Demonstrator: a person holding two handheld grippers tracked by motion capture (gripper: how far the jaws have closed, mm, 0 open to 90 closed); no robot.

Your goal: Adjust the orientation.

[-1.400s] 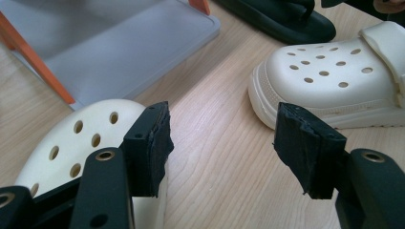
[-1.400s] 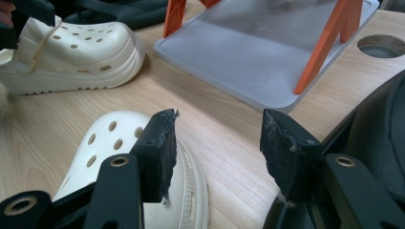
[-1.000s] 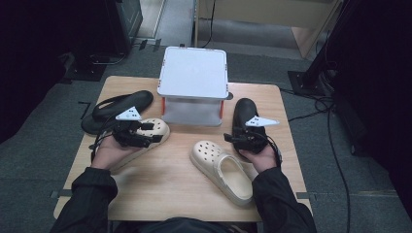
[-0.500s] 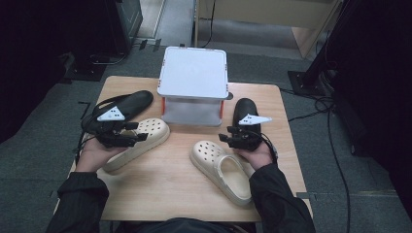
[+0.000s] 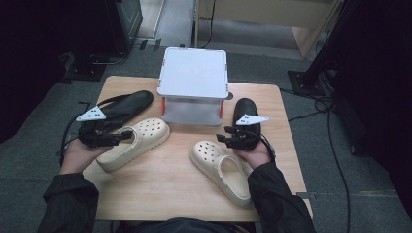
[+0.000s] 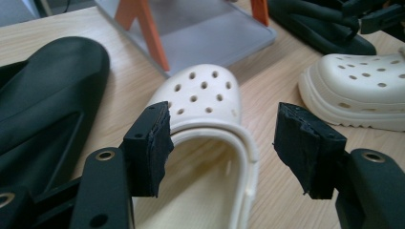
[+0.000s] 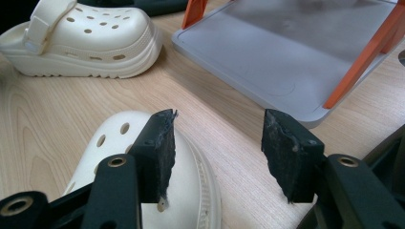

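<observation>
We note black two-jaw left gripper (image 5: 127, 136) and right gripper (image 5: 221, 139), brass screws, grey triangular plates, black cables, dark sleeves (image 5: 68, 201).

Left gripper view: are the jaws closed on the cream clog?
No. The left gripper stands open, its two black jaws apart with the cream clog's rim showing in the gap between them, untouched.

Pretty dim room overall. The light wood counter (image 5: 160, 189) sits on grey carpet (image 5: 43, 160), which goes nearly black toward the left and right edges. Beyond the far edge of the counter there's a pale wooden cabinet (image 5: 272, 14), lit brighter than the rest. Black cables (image 5: 335, 141) snake over the carpet on the right, and a dark stand base (image 5: 303, 80) sits near that corner.
</observation>
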